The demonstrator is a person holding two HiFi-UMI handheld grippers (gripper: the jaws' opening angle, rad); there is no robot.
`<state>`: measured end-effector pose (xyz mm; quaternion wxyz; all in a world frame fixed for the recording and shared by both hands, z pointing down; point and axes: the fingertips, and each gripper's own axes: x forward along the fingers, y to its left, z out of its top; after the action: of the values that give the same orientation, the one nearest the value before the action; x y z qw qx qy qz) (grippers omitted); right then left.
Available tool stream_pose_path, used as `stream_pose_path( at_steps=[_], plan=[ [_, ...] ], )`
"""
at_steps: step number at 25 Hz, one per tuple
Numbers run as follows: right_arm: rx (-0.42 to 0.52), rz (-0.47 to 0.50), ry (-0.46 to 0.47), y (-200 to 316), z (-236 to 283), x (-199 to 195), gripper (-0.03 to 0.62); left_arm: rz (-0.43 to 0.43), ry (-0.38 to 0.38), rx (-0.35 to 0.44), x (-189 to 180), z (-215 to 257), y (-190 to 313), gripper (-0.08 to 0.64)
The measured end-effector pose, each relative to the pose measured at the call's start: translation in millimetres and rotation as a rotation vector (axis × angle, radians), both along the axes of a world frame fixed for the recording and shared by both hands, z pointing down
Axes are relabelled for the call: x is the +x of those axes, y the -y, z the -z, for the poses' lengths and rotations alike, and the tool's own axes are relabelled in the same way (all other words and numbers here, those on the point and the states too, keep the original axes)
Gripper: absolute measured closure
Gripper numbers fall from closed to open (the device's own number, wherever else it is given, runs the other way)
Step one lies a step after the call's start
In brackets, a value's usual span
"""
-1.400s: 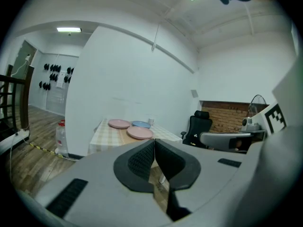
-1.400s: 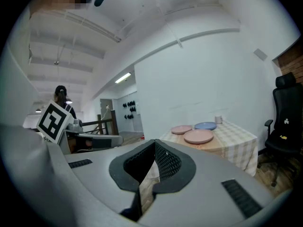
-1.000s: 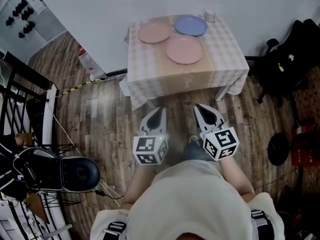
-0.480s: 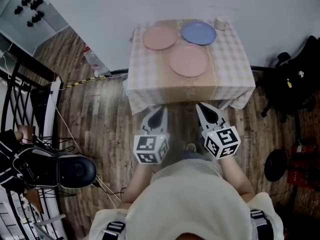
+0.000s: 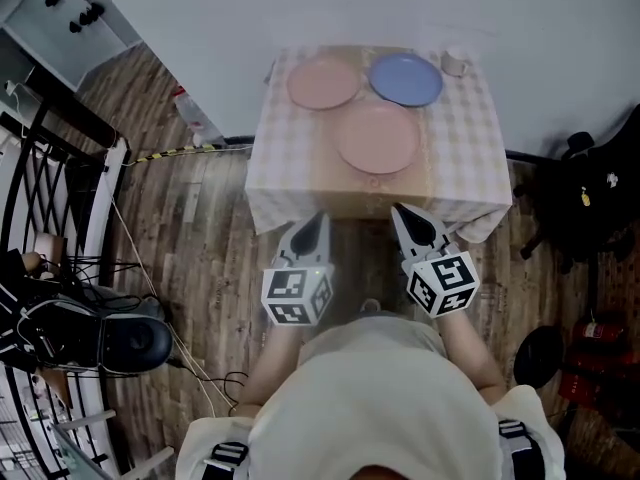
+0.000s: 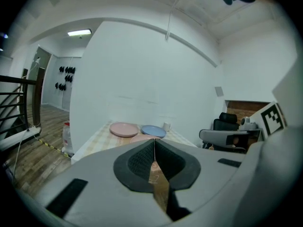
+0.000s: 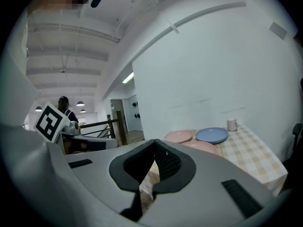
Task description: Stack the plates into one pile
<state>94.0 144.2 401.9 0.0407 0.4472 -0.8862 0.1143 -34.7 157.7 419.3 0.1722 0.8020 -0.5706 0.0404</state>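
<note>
Plates unstacked on checked table by white wall; L tongs & R tongs closed tight, empty.

Person here's got a loose cream top with dark, white-striped straps at the shoulders, and the left tongs and right tongs are both pale grey shells with black ridged pads and a cube of black-and-white square markers stuck on the back.
</note>
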Motion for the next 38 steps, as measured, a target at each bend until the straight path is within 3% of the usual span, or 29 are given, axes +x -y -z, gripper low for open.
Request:
stream_pose_path(
  at_steps=[17, 27, 38],
  plan=[
    [-0.016, -0.014, -0.009, 39, -7, 41, 0.592, 0.057, -0.01, -0.052, 18, -16, 32, 0.557],
    [-0.02, -0.076, -0.028, 66, -11, 64, 0.592, 0.023, -0.003, -0.064, 28, -25, 72, 0.557],
    [-0.031, -0.115, -0.054, 134, -19, 67, 0.592, -0.013, 0.036, -0.096, 26, -44, 144, 0.557]
  ],
)
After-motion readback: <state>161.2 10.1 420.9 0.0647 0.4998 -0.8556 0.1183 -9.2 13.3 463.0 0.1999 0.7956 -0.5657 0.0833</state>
